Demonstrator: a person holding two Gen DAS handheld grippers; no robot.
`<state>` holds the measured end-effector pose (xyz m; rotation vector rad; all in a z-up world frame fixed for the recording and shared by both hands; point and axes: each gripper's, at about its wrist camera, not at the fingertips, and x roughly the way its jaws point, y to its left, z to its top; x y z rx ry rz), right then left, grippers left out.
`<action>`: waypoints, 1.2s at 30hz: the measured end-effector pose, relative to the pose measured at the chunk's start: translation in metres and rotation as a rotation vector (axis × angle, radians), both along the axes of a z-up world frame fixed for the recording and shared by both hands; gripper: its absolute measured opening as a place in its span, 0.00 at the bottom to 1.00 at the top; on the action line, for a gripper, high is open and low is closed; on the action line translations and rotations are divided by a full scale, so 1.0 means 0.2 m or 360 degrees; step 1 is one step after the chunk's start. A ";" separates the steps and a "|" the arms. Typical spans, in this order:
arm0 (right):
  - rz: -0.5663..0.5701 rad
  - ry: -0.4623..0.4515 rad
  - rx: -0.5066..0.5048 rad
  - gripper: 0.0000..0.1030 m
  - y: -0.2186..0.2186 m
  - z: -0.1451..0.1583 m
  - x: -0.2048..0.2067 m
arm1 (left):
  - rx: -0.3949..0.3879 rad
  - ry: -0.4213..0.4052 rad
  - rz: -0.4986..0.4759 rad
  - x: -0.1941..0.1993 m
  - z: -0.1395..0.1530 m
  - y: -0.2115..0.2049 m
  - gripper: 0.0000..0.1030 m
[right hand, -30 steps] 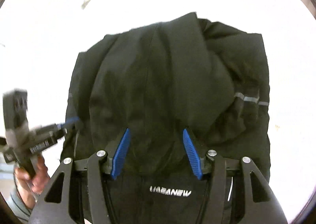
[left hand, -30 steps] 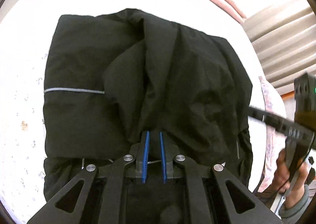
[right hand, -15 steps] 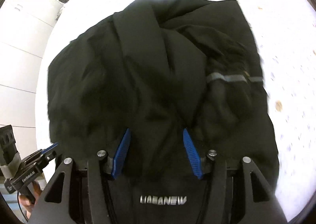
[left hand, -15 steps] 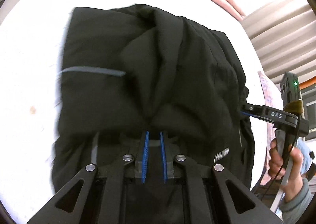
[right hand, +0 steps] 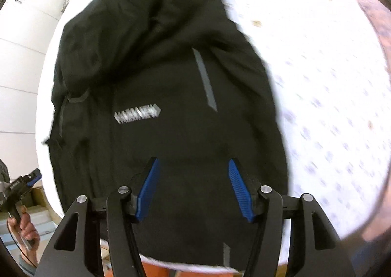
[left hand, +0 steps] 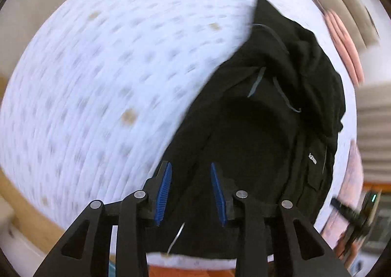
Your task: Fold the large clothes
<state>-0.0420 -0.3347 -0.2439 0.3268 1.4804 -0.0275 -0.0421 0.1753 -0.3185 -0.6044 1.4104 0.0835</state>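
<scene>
Black jacket half-folded on the dotted white bed, both claws hanging over it

Left wrist view: the left claw (left hand: 191,180) has just been opening, blue pads spread with nothing pinched, over the near left edge of the black jacket (left hand: 264,115), which lies on the white bed (left hand: 97,69); everything's blurry. Right wrist view: the right claw (right hand: 194,178) has been opening too, spread wide and empty above the jacket's (right hand: 158,69) lower middle, its grey logo (right hand: 136,115) just ahead.

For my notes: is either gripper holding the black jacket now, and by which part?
Neither: left gripper and right gripper, jaws just opening, hover over the black jacket.
</scene>
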 end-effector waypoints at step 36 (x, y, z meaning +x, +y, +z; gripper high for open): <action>0.0042 0.0213 -0.0045 0.82 -0.15 -0.46 -0.70 | -0.0289 0.0243 0.0324 -0.64 -0.46 0.02 0.48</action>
